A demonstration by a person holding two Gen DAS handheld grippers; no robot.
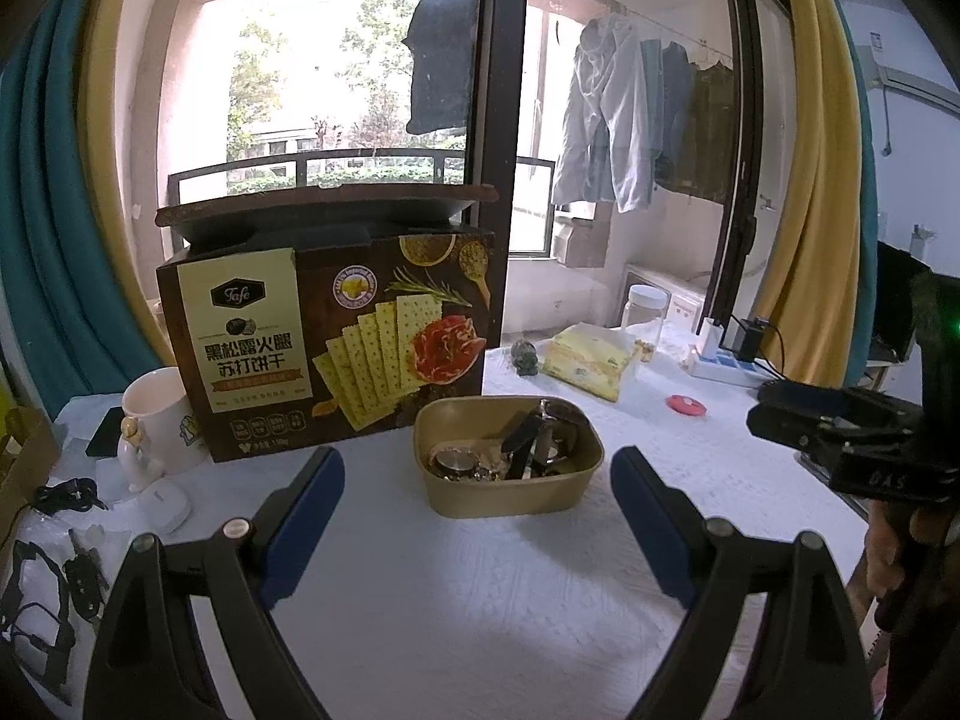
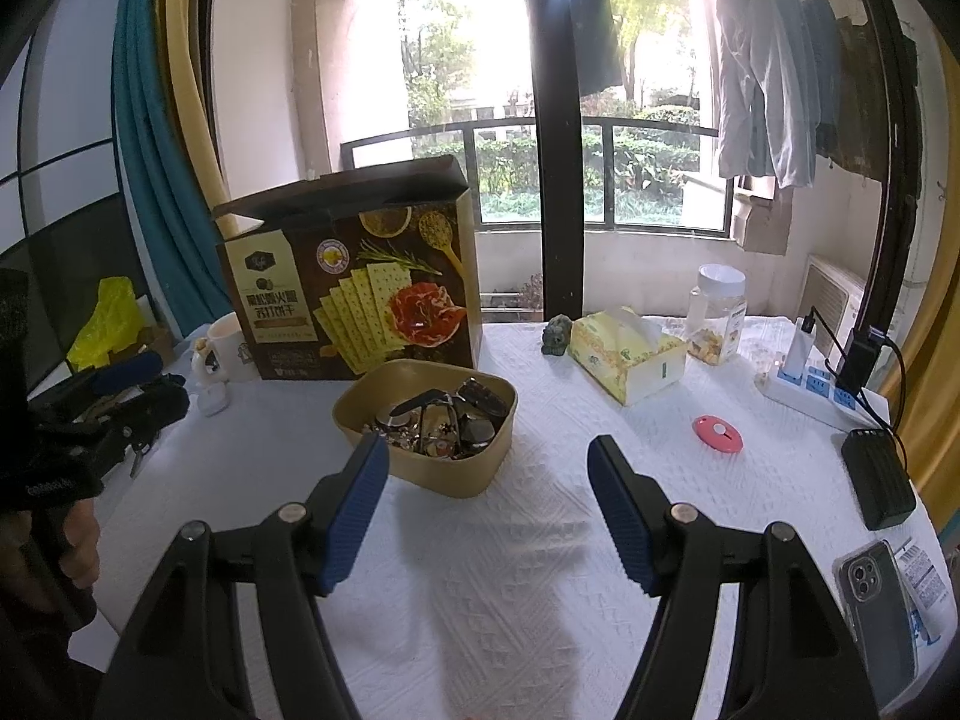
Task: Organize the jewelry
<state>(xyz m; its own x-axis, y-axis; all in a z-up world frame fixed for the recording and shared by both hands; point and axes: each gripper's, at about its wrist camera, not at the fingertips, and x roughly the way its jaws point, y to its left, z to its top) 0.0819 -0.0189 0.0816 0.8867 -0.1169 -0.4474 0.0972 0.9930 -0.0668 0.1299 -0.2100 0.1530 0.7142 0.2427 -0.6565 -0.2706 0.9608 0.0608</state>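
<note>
Tan and rounded at the corners, the tray (image 1: 509, 459) sits at the centre of the left wrist view on the white table (image 1: 480, 600), heaped with jewelry (image 1: 510, 450): watches, dark straps and shiny metal pieces tangled together. In the right wrist view the same tray (image 2: 427, 468) lies left of centre, just above my left blue pad.

My left gripper (image 1: 478, 501) is spread wide and holds nothing, its blue pads flanking the tray at the lower middle of the frame without touching it. My right gripper (image 2: 487, 507) is likewise spread and empty, hovering over bare tablecloth just to the right of the tray.

Directly behind the tray stands a brown cracker box (image 1: 327, 336), lid flaps open. A white mug (image 1: 153, 420) sits at the box's left side. Toward the right of the frame lie a small green figurine (image 2: 555, 335), a yellow tissue box (image 2: 624, 357) and a clear jar with a white lid (image 2: 717, 315). A pink round disc (image 2: 717, 433) rests on the cloth at centre right, with a white power strip (image 2: 822, 390), a black power bank (image 2: 876, 477) and a phone (image 2: 879, 612) along the right edge.
</note>
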